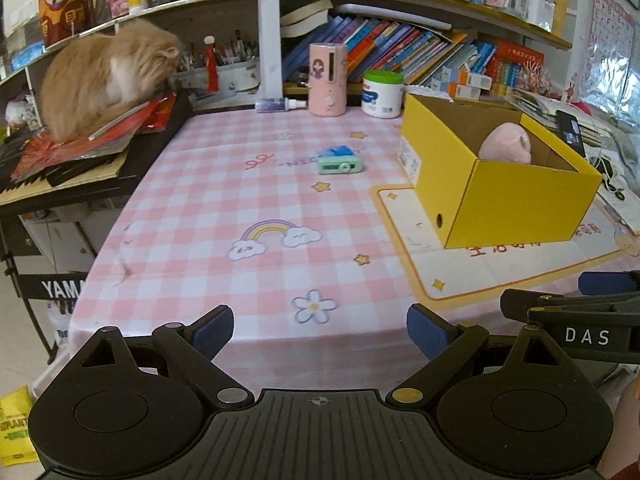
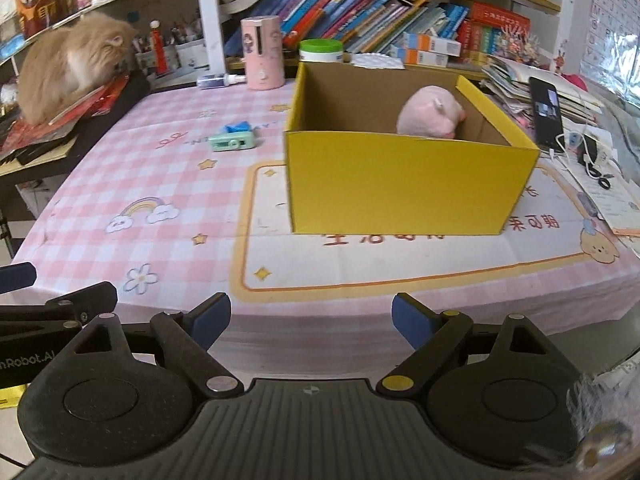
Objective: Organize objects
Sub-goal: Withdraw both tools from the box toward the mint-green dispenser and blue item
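The left gripper (image 1: pixel 320 332) hovers at the near edge of the table (image 1: pixel 200 208), its blue-padded fingers (image 1: pixel 214 326) spread wide with nothing between them. Just to its right, the right gripper (image 2: pixel 311 320) hangs at the same near edge, fingers likewise spread and empty.

The yellow box (image 2: pixel 400 184) stands open on the right half of the table, on a printed mat (image 2: pixel 360 264). A pink plush toy (image 2: pixel 430 118) already lies inside it, toward the far right corner, so part of the tidying looks done. A small green gadget (image 1: pixel 340 166) with something blue (image 1: pixel 338 151) resting on top lies out on the checked cloth, well left of the box and farther away; judging by the task, it is the obvious piece left to collect. A fluffy cat (image 1: pixel 108 76) sits on a pile at the far left.
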`<state>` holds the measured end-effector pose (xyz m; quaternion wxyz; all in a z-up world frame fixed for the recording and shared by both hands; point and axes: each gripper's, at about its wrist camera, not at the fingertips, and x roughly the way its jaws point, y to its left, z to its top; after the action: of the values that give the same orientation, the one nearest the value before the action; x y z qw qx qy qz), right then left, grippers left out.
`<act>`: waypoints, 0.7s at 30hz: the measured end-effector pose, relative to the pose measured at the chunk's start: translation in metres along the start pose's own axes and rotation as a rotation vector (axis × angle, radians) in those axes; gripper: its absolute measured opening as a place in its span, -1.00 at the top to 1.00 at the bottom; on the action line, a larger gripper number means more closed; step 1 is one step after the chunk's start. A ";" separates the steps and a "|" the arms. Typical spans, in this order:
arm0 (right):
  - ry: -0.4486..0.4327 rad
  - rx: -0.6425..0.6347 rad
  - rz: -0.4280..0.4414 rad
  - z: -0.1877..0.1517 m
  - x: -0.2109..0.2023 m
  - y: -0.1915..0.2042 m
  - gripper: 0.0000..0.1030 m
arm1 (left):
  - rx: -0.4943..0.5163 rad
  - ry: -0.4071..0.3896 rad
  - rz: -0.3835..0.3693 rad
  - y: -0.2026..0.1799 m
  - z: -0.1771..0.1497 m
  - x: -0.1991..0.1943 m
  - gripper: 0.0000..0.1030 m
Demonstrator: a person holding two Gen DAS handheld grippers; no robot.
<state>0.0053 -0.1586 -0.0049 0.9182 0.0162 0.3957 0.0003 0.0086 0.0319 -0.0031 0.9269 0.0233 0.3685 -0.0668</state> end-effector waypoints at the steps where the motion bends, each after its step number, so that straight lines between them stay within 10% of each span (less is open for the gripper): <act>1: -0.002 -0.003 0.005 0.000 0.000 0.004 -0.71 | -0.001 -0.002 0.002 0.003 -0.001 -0.002 -0.85; 21: -0.026 -0.084 0.101 -0.004 -0.007 0.071 -0.70 | -0.091 -0.031 0.071 0.063 -0.013 -0.017 -0.85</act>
<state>-0.0013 -0.0875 -0.0001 0.9220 -0.0023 0.3821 0.0629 -0.0038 0.0974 -0.0010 0.9345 -0.0069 0.3556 -0.0174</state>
